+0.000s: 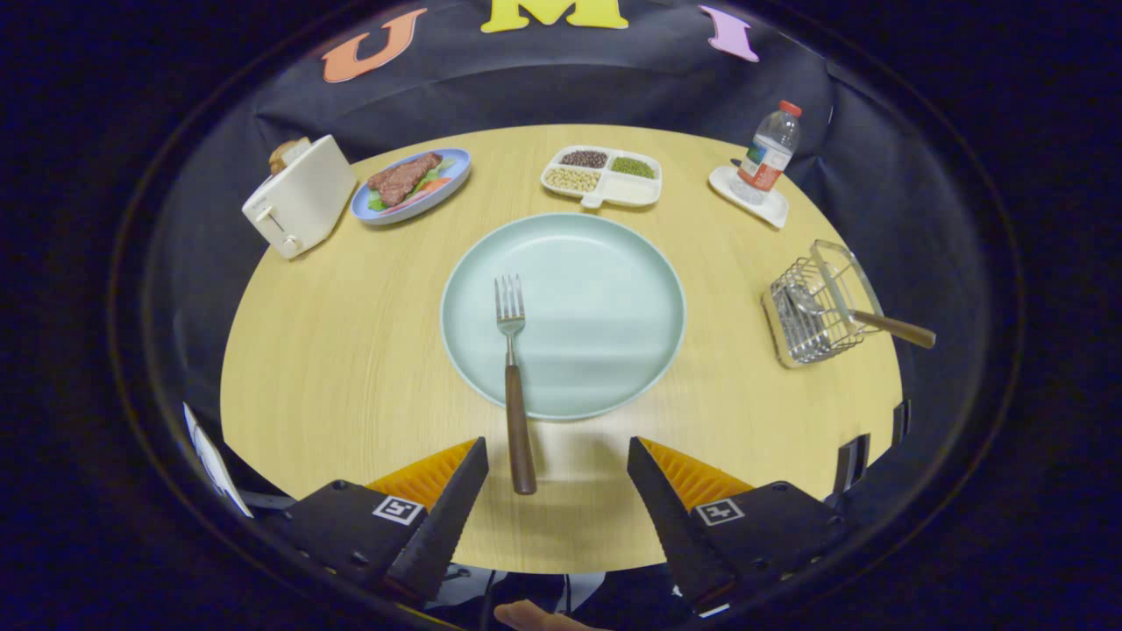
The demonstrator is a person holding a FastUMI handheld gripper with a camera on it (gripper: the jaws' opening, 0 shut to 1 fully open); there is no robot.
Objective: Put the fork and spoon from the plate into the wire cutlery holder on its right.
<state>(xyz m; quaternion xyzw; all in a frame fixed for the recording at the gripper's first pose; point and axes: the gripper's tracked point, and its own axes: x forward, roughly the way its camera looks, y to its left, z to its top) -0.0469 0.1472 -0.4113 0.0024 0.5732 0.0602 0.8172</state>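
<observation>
Fork [513, 377] handle between spread jaws (untouched), tines on plate [614, 263]

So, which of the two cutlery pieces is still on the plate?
The fork, handle overhanging the pale green plate toward the open jaws; the spoon sits in the wire holder.

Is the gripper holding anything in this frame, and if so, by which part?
Nothing is held. The gripper is open, with the fork handle's end lying between its fingertips, untouched. The spoon is already in the wire cutlery holder.
</observation>
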